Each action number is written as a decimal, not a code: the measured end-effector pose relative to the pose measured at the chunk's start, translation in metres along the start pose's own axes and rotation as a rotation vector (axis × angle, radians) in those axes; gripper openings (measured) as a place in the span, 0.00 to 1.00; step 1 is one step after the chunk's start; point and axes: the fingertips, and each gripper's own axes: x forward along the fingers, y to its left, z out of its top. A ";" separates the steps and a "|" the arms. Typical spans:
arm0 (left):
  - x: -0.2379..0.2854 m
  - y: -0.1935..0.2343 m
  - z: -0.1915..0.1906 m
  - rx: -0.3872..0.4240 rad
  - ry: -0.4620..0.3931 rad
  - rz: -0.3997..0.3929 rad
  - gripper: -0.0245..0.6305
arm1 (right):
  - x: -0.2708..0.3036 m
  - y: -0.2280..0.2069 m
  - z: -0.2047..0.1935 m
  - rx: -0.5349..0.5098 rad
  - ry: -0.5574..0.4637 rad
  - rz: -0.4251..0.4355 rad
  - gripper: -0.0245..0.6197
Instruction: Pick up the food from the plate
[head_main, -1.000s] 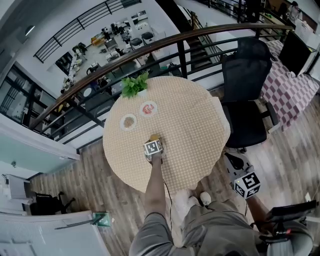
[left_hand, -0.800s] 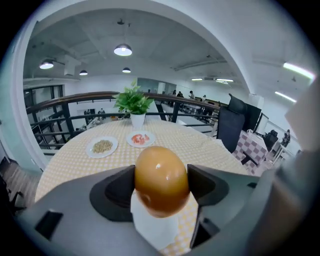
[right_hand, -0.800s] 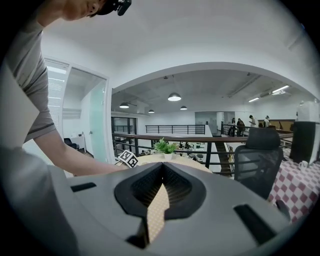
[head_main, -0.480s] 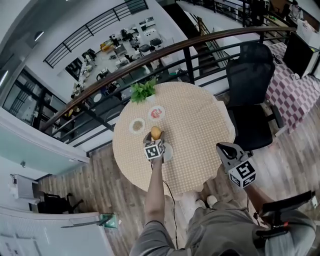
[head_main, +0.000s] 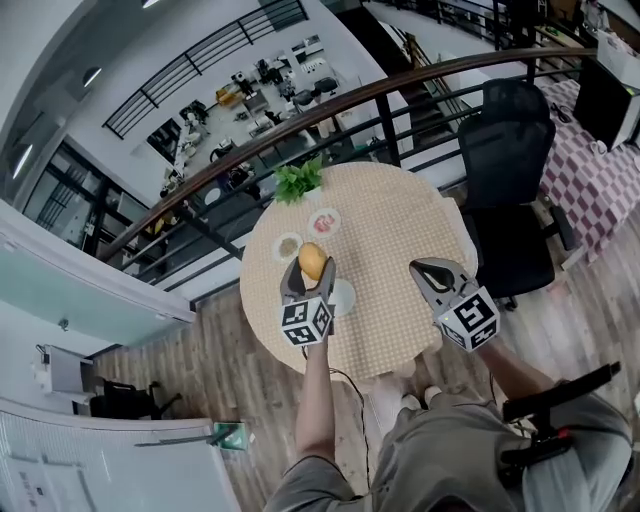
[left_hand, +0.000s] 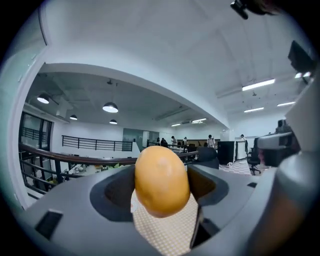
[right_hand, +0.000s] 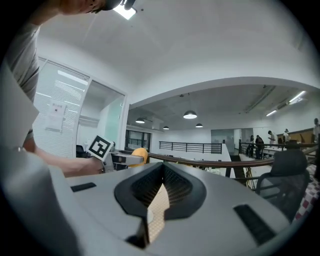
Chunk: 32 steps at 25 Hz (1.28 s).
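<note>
Right claw clenched, empty, over the near side of the round table. Left claw grasping yellow-orange oval food, held up off the table, near white plate. Beyond: brown-topped dish, red-topped dish, green plant at far edge.

We see orange-yellow food in the grey left gripper, above a beige checked table. Beyond it is a green plant; beyond the grey right gripper, a black chair.
</note>
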 end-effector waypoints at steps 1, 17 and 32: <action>-0.014 -0.008 0.012 0.007 -0.031 -0.008 0.56 | 0.001 0.002 0.003 0.002 -0.008 0.006 0.05; -0.159 -0.099 0.072 0.046 -0.291 -0.105 0.56 | -0.015 0.038 0.010 -0.010 -0.035 0.063 0.05; -0.183 -0.109 0.067 0.012 -0.308 -0.125 0.56 | -0.038 0.065 0.008 -0.025 -0.033 0.069 0.05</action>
